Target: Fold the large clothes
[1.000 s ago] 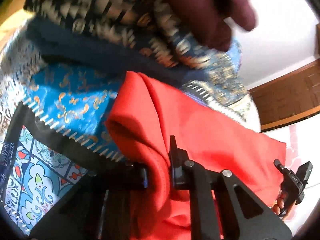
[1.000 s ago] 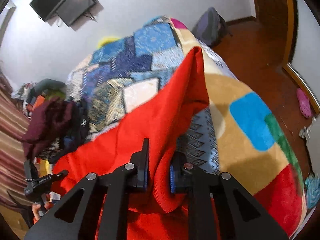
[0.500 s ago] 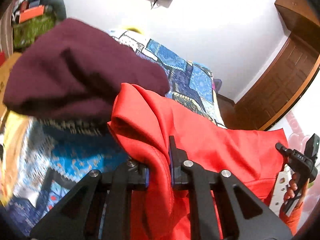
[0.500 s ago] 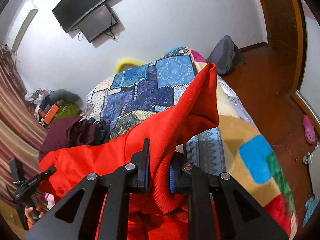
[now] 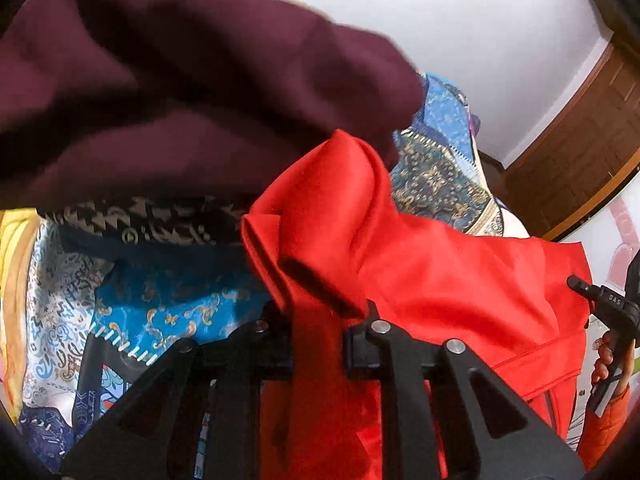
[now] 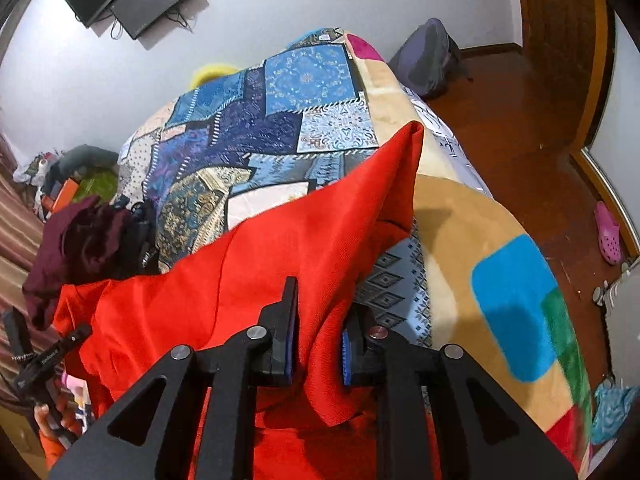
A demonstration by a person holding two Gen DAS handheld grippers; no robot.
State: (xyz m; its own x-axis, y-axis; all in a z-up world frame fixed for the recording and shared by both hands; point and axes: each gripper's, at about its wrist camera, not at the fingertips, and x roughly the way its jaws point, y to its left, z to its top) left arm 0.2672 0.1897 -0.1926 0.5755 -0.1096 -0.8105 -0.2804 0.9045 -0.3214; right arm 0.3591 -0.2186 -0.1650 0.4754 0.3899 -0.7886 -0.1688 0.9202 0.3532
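Note:
A large red garment (image 5: 420,272) hangs stretched between my two grippers above the bed. My left gripper (image 5: 318,336) is shut on one bunched edge of it. My right gripper (image 6: 318,344) is shut on another edge, and a corner of the red garment (image 6: 320,232) stands up past the jaws. Each view shows the other gripper at the cloth's far side: the right one (image 5: 612,312) in the left wrist view, the left one (image 6: 44,360) in the right wrist view.
A maroon garment (image 5: 180,92) lies heaped close above the left gripper, on a dark patterned cloth (image 5: 152,224). The bed has a blue patchwork cover (image 6: 280,120) and a tan blanket (image 6: 460,240). A backpack (image 6: 428,56) and a pink shoe (image 6: 608,236) are on the wooden floor.
Both grippers stay shut on the red garment. The left gripper has moved closer to the maroon heap, which now fills more of its view. The right view has tilted down a little.

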